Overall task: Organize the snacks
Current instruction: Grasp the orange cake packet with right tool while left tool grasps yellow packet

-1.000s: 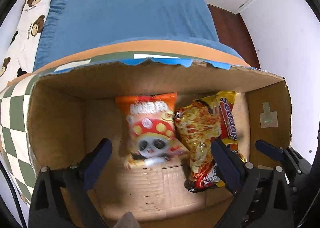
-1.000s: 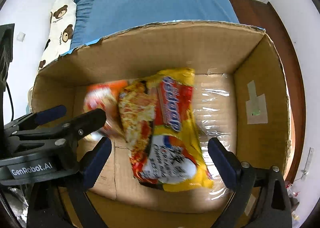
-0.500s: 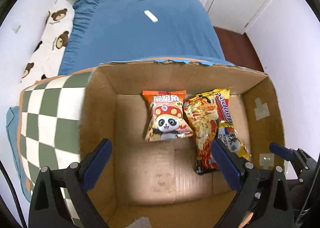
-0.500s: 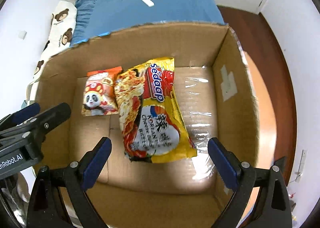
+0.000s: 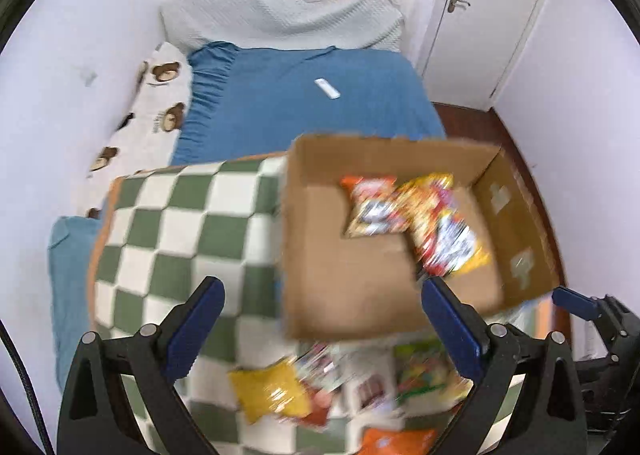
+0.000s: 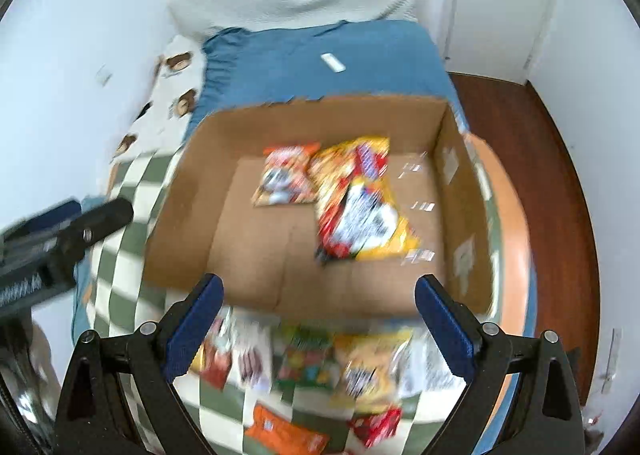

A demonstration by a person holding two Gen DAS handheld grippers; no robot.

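An open cardboard box (image 5: 348,295) (image 6: 256,239) stands on a green-and-white checked blanket (image 5: 168,239). Inside lie an orange panda snack bag (image 5: 368,207) (image 6: 286,177) and a yellow-red noodle packet (image 5: 444,231) (image 6: 360,207). Several loose snack packets lie on the blanket in front of the box, among them a yellow bag (image 5: 268,395), a green packet (image 6: 304,355) and an orange one (image 6: 284,433). My left gripper (image 5: 320,327) hangs open above the box's near-left corner, holding nothing. My right gripper (image 6: 316,323) is open and empty above the box's near wall. Both views are blurred.
A blue bed sheet (image 5: 304,103) with a small white remote (image 5: 327,88) lies beyond the box. A bear-print pillow (image 5: 156,103) lines the left wall. A white door (image 5: 488,15) and dark wooden floor (image 6: 560,183) are to the right.
Both grippers have pulled up and back out of the box, still open. The box now looks smaller, and the loose snacks in front of it have come into view.
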